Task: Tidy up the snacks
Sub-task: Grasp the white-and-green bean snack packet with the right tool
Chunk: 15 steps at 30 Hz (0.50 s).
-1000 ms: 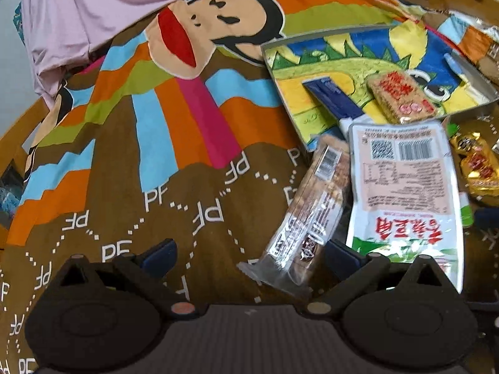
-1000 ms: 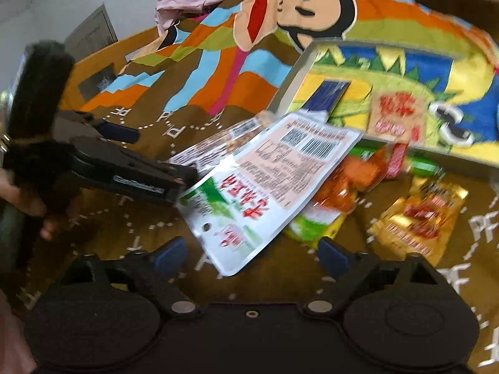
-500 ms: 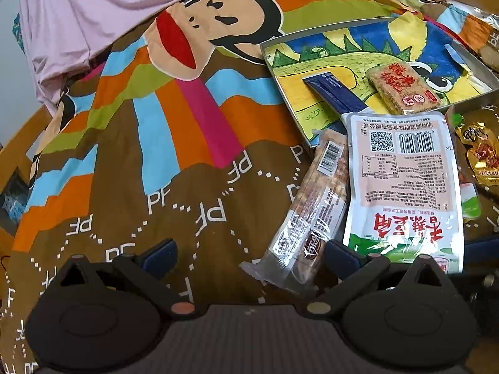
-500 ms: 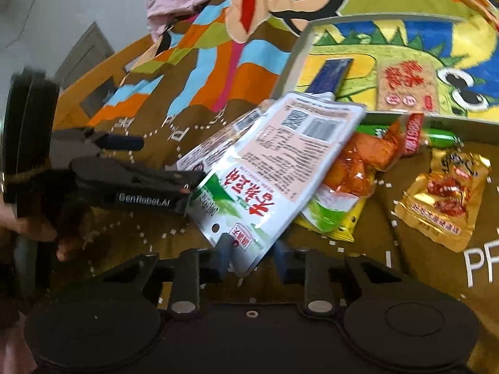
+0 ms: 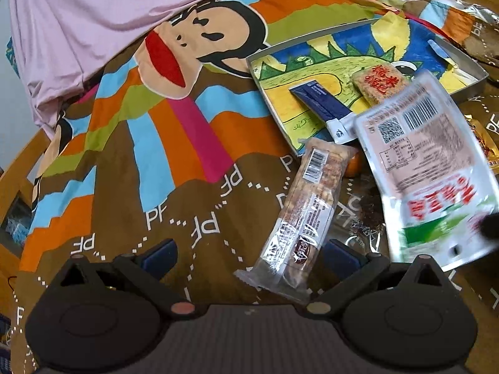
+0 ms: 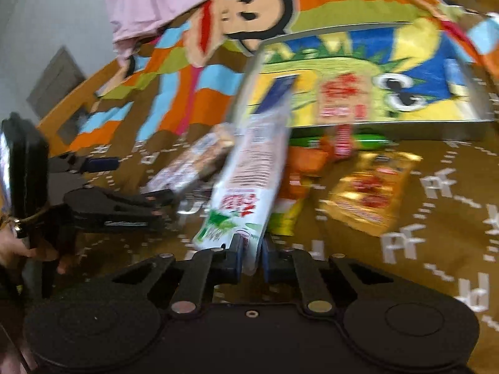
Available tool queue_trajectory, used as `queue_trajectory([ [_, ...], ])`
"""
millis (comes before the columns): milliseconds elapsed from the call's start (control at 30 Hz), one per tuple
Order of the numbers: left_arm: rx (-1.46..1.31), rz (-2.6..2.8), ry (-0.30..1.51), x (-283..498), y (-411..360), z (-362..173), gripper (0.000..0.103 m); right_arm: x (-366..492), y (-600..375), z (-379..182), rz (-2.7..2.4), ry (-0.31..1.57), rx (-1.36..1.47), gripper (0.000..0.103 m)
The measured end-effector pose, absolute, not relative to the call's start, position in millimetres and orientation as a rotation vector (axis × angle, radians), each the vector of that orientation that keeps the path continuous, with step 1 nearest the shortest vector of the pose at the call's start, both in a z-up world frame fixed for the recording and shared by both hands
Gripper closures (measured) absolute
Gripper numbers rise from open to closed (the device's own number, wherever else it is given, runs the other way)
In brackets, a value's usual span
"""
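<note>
My right gripper (image 6: 251,260) is shut on the lower edge of a white and green snack pouch (image 6: 249,180), which hangs tilted above the cloth; the same pouch (image 5: 424,168) shows at the right of the left wrist view. My left gripper (image 5: 249,254) stands open just above the cloth, with the end of a clear-wrapped nut bar (image 5: 305,215) lying between its fingers, untouched. A dinosaur-print tray (image 5: 274,93) holds a dark blue sachet (image 5: 321,103) and a square rice cracker (image 5: 380,84). The left gripper (image 6: 131,187) is also seen from the right wrist.
A gold packet (image 6: 371,193), an orange snack bag (image 6: 299,168) and a green stick (image 6: 368,141) lie on the cartoon-print cloth (image 5: 156,155) before the tray. A pink sheet (image 5: 93,15) covers the far left. Wooden table edges show at the left.
The right gripper's jaws closed on the pouch's lower edge and lifted it, turning it edge-on in its view. The left gripper stayed open and nearly still.
</note>
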<state>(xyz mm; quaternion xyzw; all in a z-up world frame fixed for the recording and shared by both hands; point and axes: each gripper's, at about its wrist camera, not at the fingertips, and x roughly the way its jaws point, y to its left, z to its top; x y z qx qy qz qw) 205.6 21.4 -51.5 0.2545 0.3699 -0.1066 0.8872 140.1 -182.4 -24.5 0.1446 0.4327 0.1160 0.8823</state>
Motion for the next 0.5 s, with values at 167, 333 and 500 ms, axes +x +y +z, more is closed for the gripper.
queue_trajectory([
  [167,0.523,-0.271,0.750,205,18,-54,0.000,146,-203,-33,0.153,0.969,0.351,0.082],
  [333,0.500,-0.308,0.728,211,13,-54,0.000,148,-203,-35,0.131,0.956,0.347,0.064],
  [500,0.496,-0.315,0.728,217,9,-61,0.001,153,-193,-34,0.144,0.913,0.318,0.041],
])
